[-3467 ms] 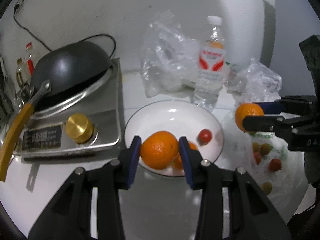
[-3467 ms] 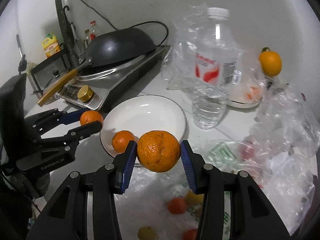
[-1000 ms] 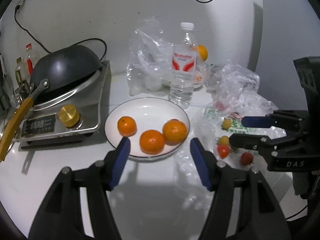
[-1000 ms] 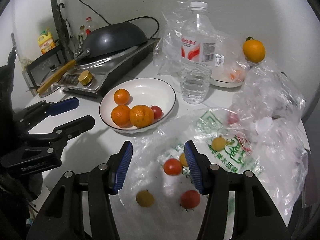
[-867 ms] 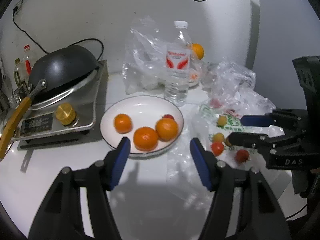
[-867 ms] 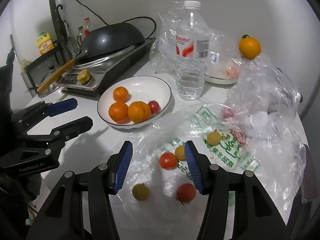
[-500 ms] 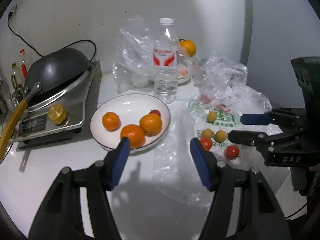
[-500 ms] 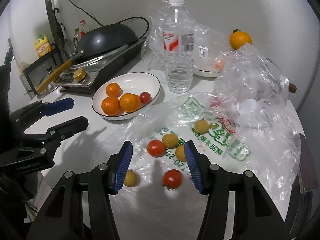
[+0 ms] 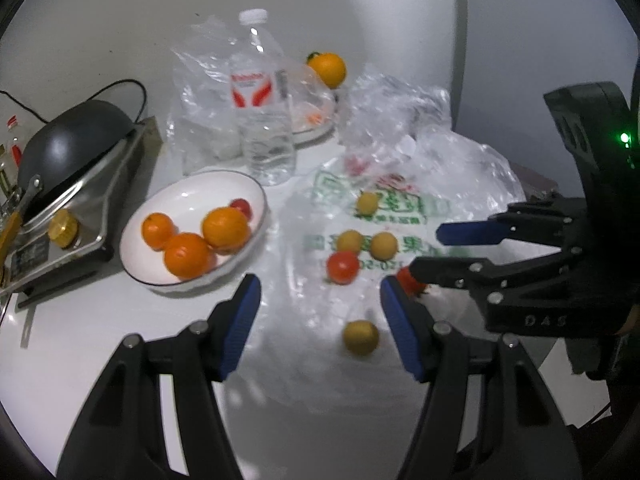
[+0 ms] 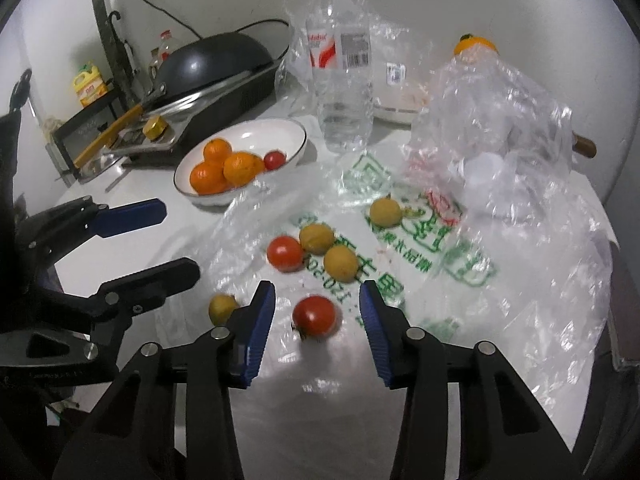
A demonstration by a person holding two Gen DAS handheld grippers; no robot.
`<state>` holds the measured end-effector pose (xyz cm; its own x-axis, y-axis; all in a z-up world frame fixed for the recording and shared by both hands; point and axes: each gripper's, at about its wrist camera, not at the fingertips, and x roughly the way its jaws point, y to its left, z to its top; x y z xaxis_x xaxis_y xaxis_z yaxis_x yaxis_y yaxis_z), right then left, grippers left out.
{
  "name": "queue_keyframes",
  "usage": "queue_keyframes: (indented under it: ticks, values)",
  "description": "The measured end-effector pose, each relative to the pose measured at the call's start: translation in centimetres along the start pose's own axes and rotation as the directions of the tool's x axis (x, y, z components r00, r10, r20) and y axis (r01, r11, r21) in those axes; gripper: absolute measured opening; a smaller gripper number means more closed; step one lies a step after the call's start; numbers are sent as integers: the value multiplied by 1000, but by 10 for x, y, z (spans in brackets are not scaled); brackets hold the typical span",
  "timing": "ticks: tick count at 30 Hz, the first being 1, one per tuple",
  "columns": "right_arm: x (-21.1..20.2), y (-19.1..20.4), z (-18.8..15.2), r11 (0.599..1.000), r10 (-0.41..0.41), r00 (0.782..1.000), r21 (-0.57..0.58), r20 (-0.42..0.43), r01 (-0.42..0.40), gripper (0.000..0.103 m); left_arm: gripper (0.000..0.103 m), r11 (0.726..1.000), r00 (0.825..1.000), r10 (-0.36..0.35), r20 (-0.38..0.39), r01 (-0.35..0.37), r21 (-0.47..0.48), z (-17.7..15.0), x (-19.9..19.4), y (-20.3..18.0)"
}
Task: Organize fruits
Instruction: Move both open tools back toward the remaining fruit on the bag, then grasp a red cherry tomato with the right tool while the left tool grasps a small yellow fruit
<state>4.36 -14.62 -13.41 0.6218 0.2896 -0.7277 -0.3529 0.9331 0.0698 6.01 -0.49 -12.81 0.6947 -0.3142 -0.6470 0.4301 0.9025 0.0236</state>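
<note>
A white bowl point(image 9: 256, 194) point(image 10: 298, 130) holds three oranges point(image 9: 186, 254) and a small red tomato point(image 10: 275, 159). To its right, a flattened plastic bag with green print point(image 9: 400, 216) point(image 10: 424, 256) carries several small yellow fruits point(image 10: 340, 262) and tomatoes. My right gripper point(image 10: 316, 296) point(image 9: 426, 252) hovers low over the bag. Its jaws are closing around a red tomato point(image 10: 314, 315), and the pads stand clear of it. My left gripper point(image 9: 318, 292) point(image 10: 176, 240) is open over the bag's left part, with a yellow fruit point(image 9: 360, 336) lying below, near its right finger.
A water bottle point(image 9: 264, 120) point(image 10: 344, 60) stands behind the bowl. A black wok point(image 9: 68, 148) point(image 10: 216, 60) sits on a cooker at the left. Crumpled clear bags point(image 10: 500, 112) and a lone orange point(image 9: 326, 68) fill the back right.
Both grippers, which held oranges earlier, have moved from the bowl toward the printed bag. The oranges now lie in the bowl. The right jaws have narrowed around the red tomato.
</note>
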Motion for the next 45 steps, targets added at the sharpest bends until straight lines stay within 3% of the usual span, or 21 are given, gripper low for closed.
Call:
queue_keyframes:
  ticks: [9, 14, 17, 22, 28, 31, 32, 45]
  values:
    - [15, 1, -11, 999, 47, 998, -10, -31, -48, 42, 64, 999, 999, -7, -44, 9, 36, -11, 11, -15]
    - [24, -2, -13, 999, 45, 997, -21, -58, -46, 30, 63, 999, 999, -35, -39, 36, 31, -12, 12, -16]
    - [24, -4, -15, 998, 51, 997, -22, -56, -52, 29, 55, 998, 998, -53, -39, 54, 44, -11, 14, -19]
    - [18, -13, -16, 999, 45, 998, 10, -32, -45, 28, 52, 994, 998, -56, -41, 59, 92, -9, 16, -28]
    - [10, -18, -15, 999, 42, 999, 18, -15, -41, 28, 44, 996, 991, -55, -118, 63, 68, -16, 33, -23]
    - [7, -19, -14, 999, 36, 999, 17, -9, -36, 28, 36, 996, 990, -49, -131, 58, 66, -19, 37, -21]
    - [7, -20, -14, 999, 35, 999, 17, -8, -35, 28, 27, 996, 990, -45, -136, 55, 72, -20, 38, -21]
    - [0, -6, -2, 1000, 7, 1000, -10, 15, -7, 28, 27, 994, 994, -86, -71, 91, 63, -14, 18, -13]
